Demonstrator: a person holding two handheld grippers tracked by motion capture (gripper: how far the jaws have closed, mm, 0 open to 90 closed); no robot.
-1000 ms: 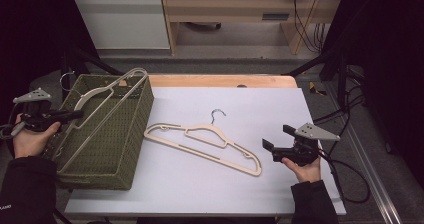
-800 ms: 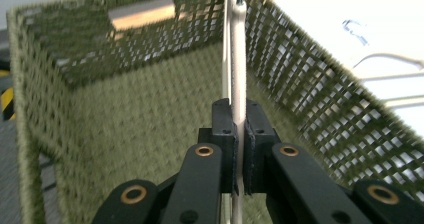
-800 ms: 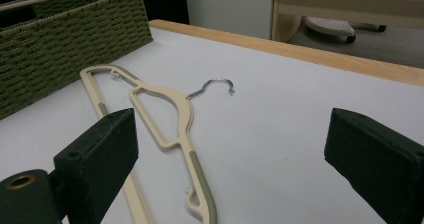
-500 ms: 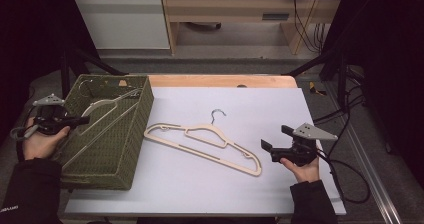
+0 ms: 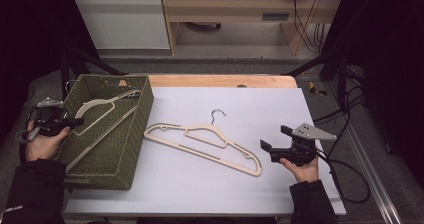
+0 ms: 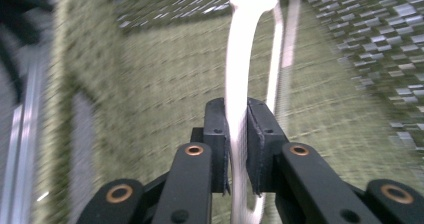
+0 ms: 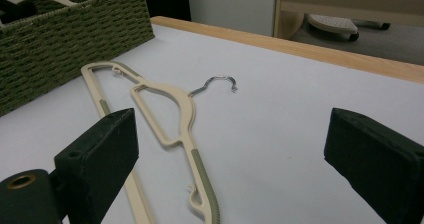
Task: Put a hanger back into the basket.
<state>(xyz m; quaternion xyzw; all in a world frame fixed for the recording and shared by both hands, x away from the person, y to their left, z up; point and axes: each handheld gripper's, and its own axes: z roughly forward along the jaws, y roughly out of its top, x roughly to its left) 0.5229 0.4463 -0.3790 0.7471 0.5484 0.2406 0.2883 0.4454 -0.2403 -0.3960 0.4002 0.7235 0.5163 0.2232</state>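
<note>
Inside basket (image 5: 134, 134): gripped hanger (image 5: 102, 106)

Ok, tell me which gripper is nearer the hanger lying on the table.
Right. The right gripper sits just off the end of the table hanger, jaws open; the left gripper is over the basket, around another hanger.

- A woven basket (image 5: 132, 149) stands at the table's (image 5: 300, 104) left edge.
- One hanger (image 5: 102, 111) lies inside the basket, slanting from its far right corner toward its near left.
- The left gripper (image 5: 75, 121) reaches over the basket's left wall, its jaws on either side of that hanger's bar.
- A second hanger (image 5: 200, 141) lies flat on the table just right of the basket, hook toward the far side.
- The right gripper (image 5: 264, 146) sits just right of that hanger's near end, apart from it.
</note>
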